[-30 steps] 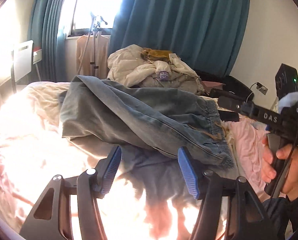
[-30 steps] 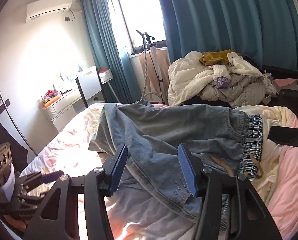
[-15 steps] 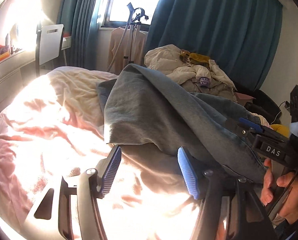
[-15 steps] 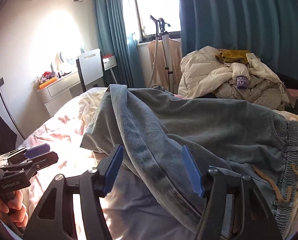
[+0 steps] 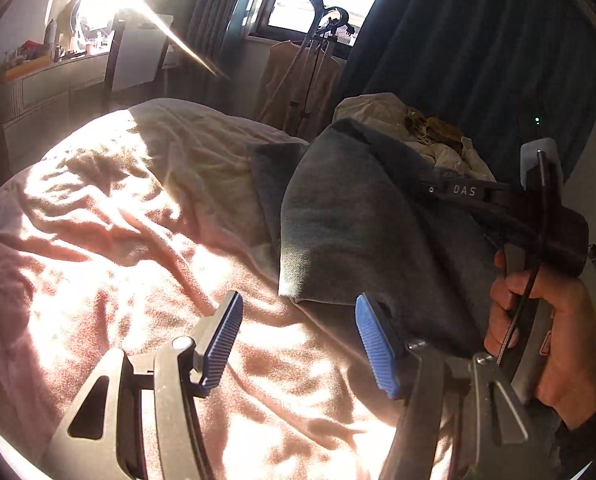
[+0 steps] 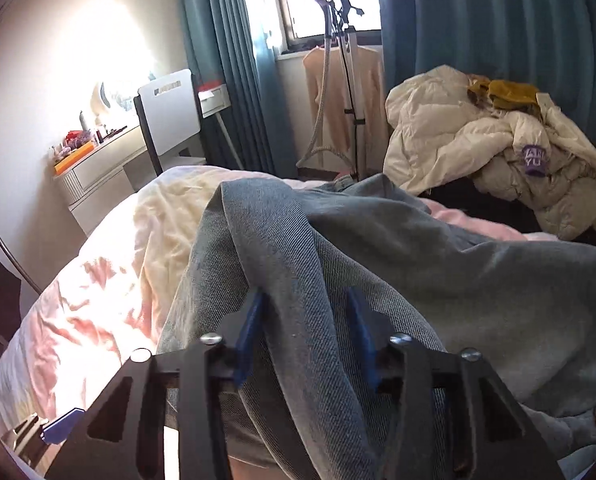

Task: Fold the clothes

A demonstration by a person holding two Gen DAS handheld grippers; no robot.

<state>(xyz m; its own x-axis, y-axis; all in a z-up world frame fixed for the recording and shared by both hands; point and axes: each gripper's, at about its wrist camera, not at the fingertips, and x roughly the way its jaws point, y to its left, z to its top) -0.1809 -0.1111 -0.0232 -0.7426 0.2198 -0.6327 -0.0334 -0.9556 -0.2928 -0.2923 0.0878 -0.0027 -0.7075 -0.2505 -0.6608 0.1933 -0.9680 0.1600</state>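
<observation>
A: Start at the right tool (image 6: 304,332). What are its blue pads doing?

B: Its jaws have just been closing, and they now pinch a raised fold of the faded blue denim trousers (image 6: 398,264), the cloth bunched up between the pads.

A: And the left tool (image 5: 298,340)?

B: Spread wide, gripping nothing. It hangs over the bed, and the trousers' hem edge lies just past its right pad.

A: What do the trousers lie on?

B: A bed with a rumpled pink and cream cover (image 5: 110,240), brightly sunlit on its left. The denim is draped across the right half of the bed.

A: And the room around it?

B: Teal curtains (image 6: 498,48) beside a bright window, a garment steamer on a stand (image 6: 346,80), a heap of cream padded jackets (image 6: 478,148), and a white chair (image 6: 170,116) at a low white tabletop along the left wall.
</observation>
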